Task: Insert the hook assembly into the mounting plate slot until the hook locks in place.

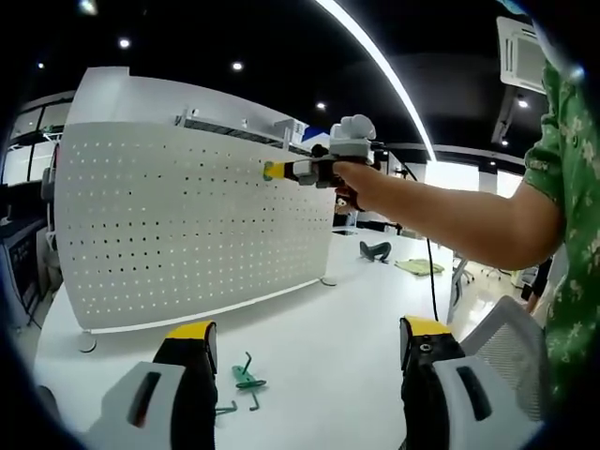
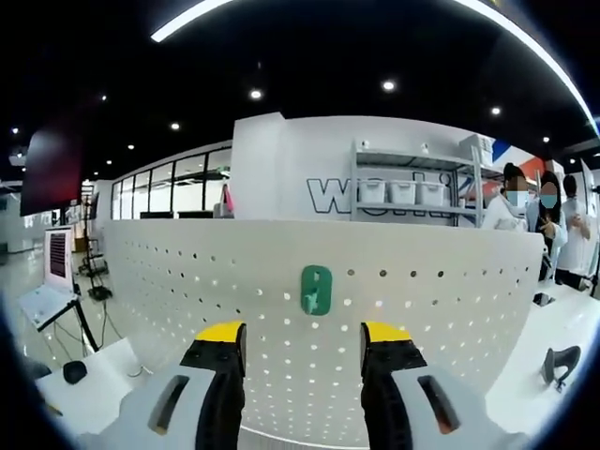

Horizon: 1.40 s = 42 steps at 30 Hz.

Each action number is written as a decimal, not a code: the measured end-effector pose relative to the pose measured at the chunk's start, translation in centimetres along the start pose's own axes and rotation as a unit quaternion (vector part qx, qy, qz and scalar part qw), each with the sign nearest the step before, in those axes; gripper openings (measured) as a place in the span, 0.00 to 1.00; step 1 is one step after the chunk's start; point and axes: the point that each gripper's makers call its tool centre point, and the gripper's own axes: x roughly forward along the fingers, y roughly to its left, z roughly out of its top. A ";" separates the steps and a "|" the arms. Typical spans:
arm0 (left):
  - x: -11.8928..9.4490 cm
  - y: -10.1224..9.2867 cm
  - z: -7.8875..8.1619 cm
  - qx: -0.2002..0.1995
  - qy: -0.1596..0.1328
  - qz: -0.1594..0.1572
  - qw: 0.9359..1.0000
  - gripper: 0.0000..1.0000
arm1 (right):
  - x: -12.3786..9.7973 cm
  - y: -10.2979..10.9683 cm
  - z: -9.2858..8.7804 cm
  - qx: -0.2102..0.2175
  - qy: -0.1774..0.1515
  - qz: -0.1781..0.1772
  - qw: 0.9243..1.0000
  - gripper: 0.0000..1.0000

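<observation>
A white pegboard [image 1: 187, 220] stands upright on the white table [image 1: 328, 328]. In the right gripper view it is close in front, and a small green hook piece [image 2: 316, 289] sits flat on the pegboard [image 2: 450, 300], just above the gap between my jaws. My right gripper [image 2: 302, 336] is open with nothing between its yellow-tipped fingers. In the left gripper view a person's arm holds the right gripper [image 1: 277, 171] with its tip at the board's upper right. Loose green hooks [image 1: 246, 380] lie on the table between the jaws of my open left gripper [image 1: 307, 333].
A grey mesh chair [image 1: 506, 347] stands at the right, with a black object [image 1: 375, 250] and a green cloth [image 1: 417, 267] farther back on the table. Left of the board are a laptop on a stand [image 2: 42, 300] and a mouse [image 2: 75, 370]. People stand by shelves [image 2: 412, 192] at the right.
</observation>
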 end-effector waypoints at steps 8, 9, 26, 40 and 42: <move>-0.2 -0.3 -0.3 -0.001 0.001 -0.002 1.000 0.82 | -0.5 0.8 -0.5 0.008 0.009 0.015 1.000 0.50; -0.2 -0.3 -0.2 -0.001 0.000 -0.002 1.000 0.82 | -0.5 0.9 -0.5 0.010 0.010 0.017 1.000 0.50; -0.8 -0.4 0.6 0.005 -0.009 0.004 1.000 0.82 | -2.5 2.8 -0.8 0.017 0.011 0.033 0.999 0.50; -0.9 -0.7 0.7 0.006 -0.010 0.003 1.000 0.82 | -4.8 3.6 -2.9 0.029 0.020 0.033 0.999 0.50; -0.9 -0.8 0.8 0.007 -0.010 0.003 1.000 0.82 | -5.3 3.6 -3.3 0.033 0.022 0.033 0.999 0.50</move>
